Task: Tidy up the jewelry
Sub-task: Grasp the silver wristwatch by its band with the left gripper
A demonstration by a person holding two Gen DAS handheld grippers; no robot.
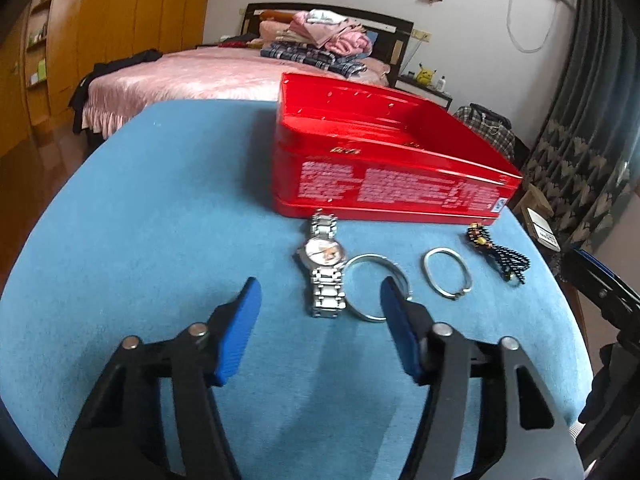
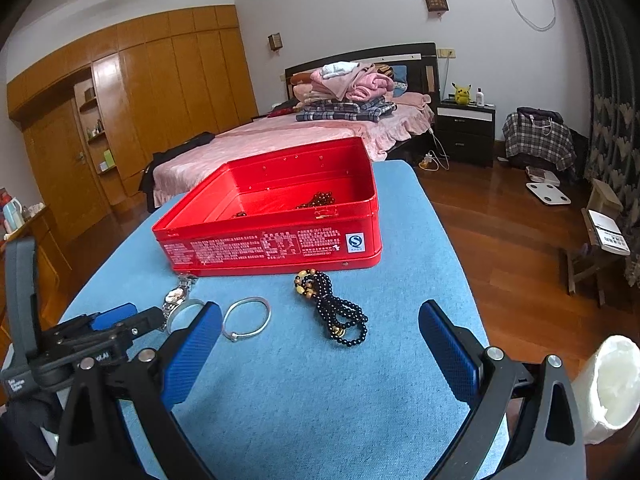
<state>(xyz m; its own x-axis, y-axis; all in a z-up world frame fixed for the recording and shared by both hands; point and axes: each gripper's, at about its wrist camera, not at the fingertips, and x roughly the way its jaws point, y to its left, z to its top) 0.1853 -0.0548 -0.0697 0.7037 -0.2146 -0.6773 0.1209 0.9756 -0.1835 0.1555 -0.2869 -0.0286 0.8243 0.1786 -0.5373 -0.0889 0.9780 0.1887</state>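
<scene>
An open red tin box (image 1: 384, 184) (image 2: 272, 246) stands on the blue table, with dark beads (image 2: 318, 199) inside. In front of it lie a silver watch (image 1: 325, 268) (image 2: 175, 295), a plain silver bangle (image 1: 362, 266) (image 2: 187, 303), a second silver bangle (image 1: 447, 276) (image 2: 247, 319) and a black bead bracelet (image 1: 500, 256) (image 2: 336, 308). My left gripper (image 1: 320, 308) is open and empty, just short of the watch and the first bangle; it also shows in the right wrist view (image 2: 116, 320). My right gripper (image 2: 320, 320) is open and empty, near the second bangle and the beads.
The blue table (image 1: 160, 220) (image 2: 304, 400) ends close on the right, above wooden floor (image 2: 500, 240). A pink bed (image 2: 280, 136) stands behind the table. A white roll (image 2: 608, 384) sits at the right edge of the right wrist view.
</scene>
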